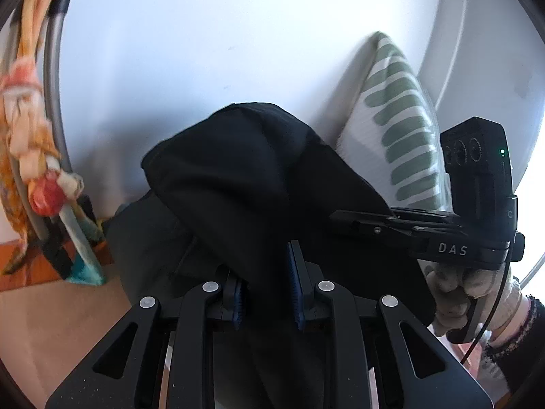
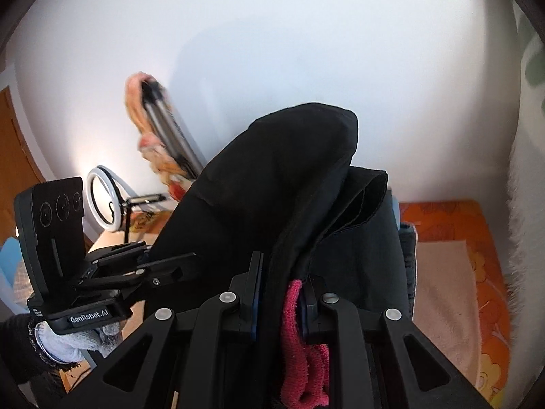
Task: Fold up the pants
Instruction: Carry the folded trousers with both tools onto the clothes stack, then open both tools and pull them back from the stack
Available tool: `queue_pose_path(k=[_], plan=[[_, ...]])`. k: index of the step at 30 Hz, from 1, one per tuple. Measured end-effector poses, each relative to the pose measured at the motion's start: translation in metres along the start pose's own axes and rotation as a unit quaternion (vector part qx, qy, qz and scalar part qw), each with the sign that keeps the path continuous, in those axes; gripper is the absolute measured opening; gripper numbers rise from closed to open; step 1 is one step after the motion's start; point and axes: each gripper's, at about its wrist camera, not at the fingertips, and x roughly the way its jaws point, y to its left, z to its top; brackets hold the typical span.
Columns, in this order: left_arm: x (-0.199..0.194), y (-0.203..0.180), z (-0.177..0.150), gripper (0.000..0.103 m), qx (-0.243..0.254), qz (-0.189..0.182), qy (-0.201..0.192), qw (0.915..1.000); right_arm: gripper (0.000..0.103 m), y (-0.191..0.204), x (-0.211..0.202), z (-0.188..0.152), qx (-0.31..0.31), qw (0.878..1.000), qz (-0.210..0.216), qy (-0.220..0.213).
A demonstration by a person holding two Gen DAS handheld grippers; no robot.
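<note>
The black pants (image 1: 259, 177) hang bunched in the air between both grippers. My left gripper (image 1: 267, 293) is shut on a fold of the pants, blue pads pressing the cloth. My right gripper (image 2: 282, 293) is shut on the pants (image 2: 272, 184) too, with a strip of pink knitted fabric (image 2: 303, 341) caught between its fingers. The right gripper also shows in the left wrist view (image 1: 361, 223), its fingers clamped on the cloth's right side. The left gripper shows in the right wrist view (image 2: 160, 266), gripping the cloth's left side.
A green-striped white cushion (image 1: 398, 126) leans on the white wall at the right. An orange patterned cloth on a metal pole (image 1: 37, 109) stands at the left. A ring light (image 2: 104, 201) stands behind. An orange floral mat with a beige towel (image 2: 446, 279) lies below right.
</note>
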Motion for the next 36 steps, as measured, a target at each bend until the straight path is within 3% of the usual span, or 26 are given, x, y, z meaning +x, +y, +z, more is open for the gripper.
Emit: queue_pose_path(k=[4, 7, 9, 11, 14, 16, 19, 29, 36], plan=[[-0.002, 0.008, -0.003, 0.022, -0.005, 0.016, 0.003, 0.9998, 0.018, -0.014, 0.006, 0.001, 0.015, 1.0, -0.003, 0.013], [-0.008, 0.008, 0.0, 0.036, 0.004, 0.034, 0.007, 0.9994, 0.023, -0.013, 0.007, 0.0, 0.012, 0.999, -0.033, 0.017], [-0.016, 0.01, 0.0, 0.051, 0.011, 0.047, 0.0, 0.9988, 0.028, -0.01, 0.007, -0.002, 0.009, 0.998, -0.059, 0.018], [-0.025, 0.009, 0.002, 0.053, 0.018, 0.055, -0.008, 0.9983, 0.04, -0.007, 0.006, -0.003, 0.01, 0.995, -0.099, 0.019], [-0.037, 0.01, 0.003, 0.065, 0.015, 0.057, -0.01, 0.9982, 0.041, -0.001, -0.003, -0.005, 0.013, 0.991, -0.131, 0.011], [-0.048, 0.011, 0.002, 0.066, 0.012, 0.058, -0.013, 0.9981, 0.043, 0.002, -0.012, -0.008, 0.016, 0.99, -0.143, 0.007], [-0.058, 0.012, 0.0, 0.072, 0.006, 0.062, -0.007, 0.998, 0.055, 0.013, -0.02, -0.012, 0.015, 0.988, -0.152, 0.003], [-0.111, -0.001, -0.012, 0.073, -0.005, 0.078, -0.01, 0.9969, 0.082, 0.064, -0.063, -0.024, 0.014, 0.983, -0.181, -0.029], [-0.174, -0.021, -0.03, 0.078, 0.001, 0.082, -0.031, 0.9961, 0.092, 0.121, -0.108, -0.038, 0.005, 0.979, -0.193, -0.061]])
